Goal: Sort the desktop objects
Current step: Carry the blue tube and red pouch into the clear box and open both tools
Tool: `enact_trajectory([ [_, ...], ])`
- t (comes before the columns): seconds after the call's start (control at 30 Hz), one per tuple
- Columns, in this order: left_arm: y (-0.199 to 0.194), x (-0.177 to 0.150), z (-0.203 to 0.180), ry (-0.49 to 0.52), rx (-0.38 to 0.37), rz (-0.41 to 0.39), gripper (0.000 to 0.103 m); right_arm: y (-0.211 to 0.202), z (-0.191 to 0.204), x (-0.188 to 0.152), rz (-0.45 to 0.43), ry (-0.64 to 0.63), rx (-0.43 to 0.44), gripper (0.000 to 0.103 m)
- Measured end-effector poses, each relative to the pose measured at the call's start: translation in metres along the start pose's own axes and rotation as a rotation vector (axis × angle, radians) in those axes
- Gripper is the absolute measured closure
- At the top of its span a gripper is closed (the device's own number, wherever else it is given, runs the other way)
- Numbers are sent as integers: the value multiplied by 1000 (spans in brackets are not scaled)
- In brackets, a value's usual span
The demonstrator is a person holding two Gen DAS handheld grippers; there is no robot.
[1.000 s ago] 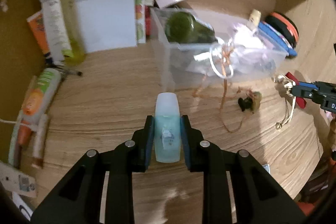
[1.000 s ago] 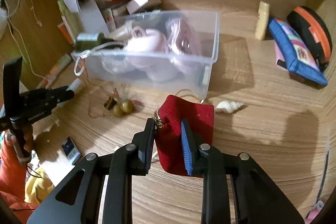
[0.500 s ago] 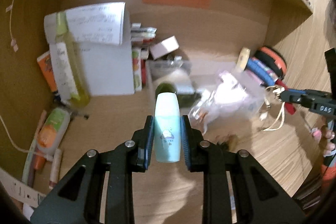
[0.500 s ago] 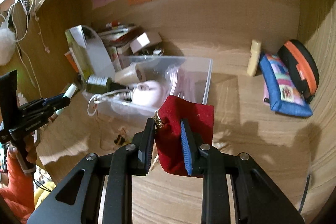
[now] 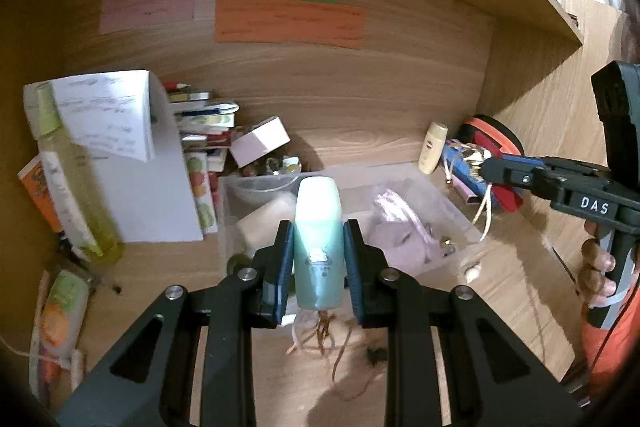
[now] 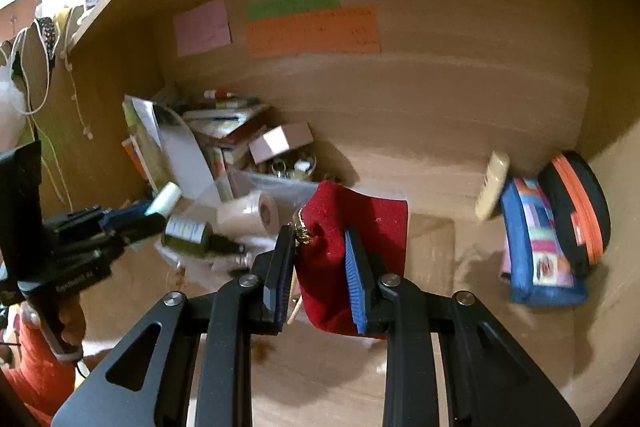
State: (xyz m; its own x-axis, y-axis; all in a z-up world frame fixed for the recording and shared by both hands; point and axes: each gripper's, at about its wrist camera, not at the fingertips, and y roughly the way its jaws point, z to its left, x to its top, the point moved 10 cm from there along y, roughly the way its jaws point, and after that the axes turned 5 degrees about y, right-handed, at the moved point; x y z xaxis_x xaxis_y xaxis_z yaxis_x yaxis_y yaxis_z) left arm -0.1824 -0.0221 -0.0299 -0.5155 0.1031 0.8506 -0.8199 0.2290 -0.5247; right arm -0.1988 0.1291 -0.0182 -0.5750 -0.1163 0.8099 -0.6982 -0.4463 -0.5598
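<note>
Desktop clutter is being carried toward the clear plastic storage bin (image 5: 352, 187): since a second ago both items have been lifted off the wooden desk (image 5: 168, 275) and now hang above the bin, so drops seem imminent. The left gripper (image 5: 318, 259) is clamped narrowly on a pale teal plastic bottle (image 5: 318, 243). The right gripper (image 6: 320, 267) is pinched on a red velvet drawstring pouch (image 6: 360, 223).

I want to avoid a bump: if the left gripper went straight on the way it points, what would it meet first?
Probably the clear plastic bin. The left gripper, shut on the teal bottle, points toward the bin's opening, where a white roll and pink bag lie. Depth is unclear.
</note>
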Motion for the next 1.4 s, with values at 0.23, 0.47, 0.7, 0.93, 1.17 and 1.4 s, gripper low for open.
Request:
enact_trajectory([
  [0.23, 40, -10, -13, 3, -39, 72, 79, 49, -4, -29, 124, 20, 16, 81],
  [0.47, 67, -31, -22, 23, -55, 151, 79, 66, -11, -51, 180, 8, 10, 78],
  [0.7, 61, -28, -26, 40, -51, 140, 79, 64, -11, -52, 184, -15, -15, 74],
  [0.93, 38, -16, -35, 66, -52, 76, 62, 42, -5, -48, 128, -43, -43, 47],
  [1.17, 13, -8, -39, 75, -17, 13, 29, 14, -3, -41, 53, -90, -110, 21],
  [1.4, -8, -7, -32, 65, 30, -17, 12, -6, -18, -45, 40, -82, -166, 20],
])
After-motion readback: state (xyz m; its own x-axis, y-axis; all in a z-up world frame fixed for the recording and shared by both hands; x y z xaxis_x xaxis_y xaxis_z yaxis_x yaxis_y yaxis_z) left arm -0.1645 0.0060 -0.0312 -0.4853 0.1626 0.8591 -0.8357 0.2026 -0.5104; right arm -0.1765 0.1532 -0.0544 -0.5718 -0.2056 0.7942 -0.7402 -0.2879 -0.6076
